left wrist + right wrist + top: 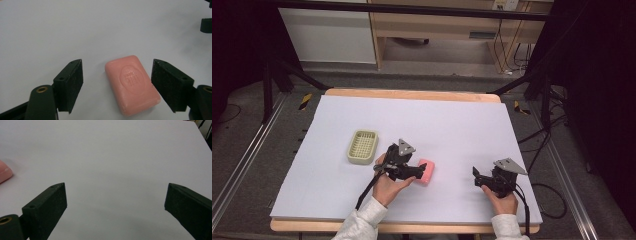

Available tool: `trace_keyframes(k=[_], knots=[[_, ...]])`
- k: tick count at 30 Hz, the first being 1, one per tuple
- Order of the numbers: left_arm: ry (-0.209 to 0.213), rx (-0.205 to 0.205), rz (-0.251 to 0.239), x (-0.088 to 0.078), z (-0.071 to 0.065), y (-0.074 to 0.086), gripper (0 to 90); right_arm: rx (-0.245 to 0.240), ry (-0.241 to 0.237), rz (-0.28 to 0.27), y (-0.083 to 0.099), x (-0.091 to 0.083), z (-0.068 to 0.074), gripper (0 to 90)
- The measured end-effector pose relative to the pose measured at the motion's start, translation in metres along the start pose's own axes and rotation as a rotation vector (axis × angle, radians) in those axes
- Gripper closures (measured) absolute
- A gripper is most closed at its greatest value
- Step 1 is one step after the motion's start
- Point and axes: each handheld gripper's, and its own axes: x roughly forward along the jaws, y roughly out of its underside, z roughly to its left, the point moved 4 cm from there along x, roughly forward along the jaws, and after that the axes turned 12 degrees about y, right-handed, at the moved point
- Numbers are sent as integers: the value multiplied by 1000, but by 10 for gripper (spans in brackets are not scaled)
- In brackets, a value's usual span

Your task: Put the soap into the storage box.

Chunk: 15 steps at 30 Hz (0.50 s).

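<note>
The pink soap bar (132,85) lies flat on the white surface (452,125), embossed face up, somewhat nearer the front edge than the rear edge and roughly midway between the left and right edges. In the left gripper view the bar sits between the jaws of the left claw (117,85), closer to the right-hand jaw; whether that jaw touches the bar cannot be determined. The left claw is spread wide and pinches nothing. In the high view the left claw (419,171) is just beside the bar, held by the left hand (388,187).

A pale yellow-green soap dish (362,146) with a slotted grid rests near the bar, toward the left edge.

The right claw (116,205) is spread wide over bare surface, well apart from the bar, toward the right edge. The right hand (503,201) holds it near the front edge.
</note>
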Motion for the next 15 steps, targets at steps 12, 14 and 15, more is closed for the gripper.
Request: trace_keyframes(k=[12,14,15], knots=[[7,-8,30,16,-5,1,246,-3,-3,3,0,0,0,46],[7,-12,35,19,-6,1,245,-4,-2,5,0,0,1,46],[8,-12,38,20,-7,1,243,-5,-3,5,0,0,1,47]])
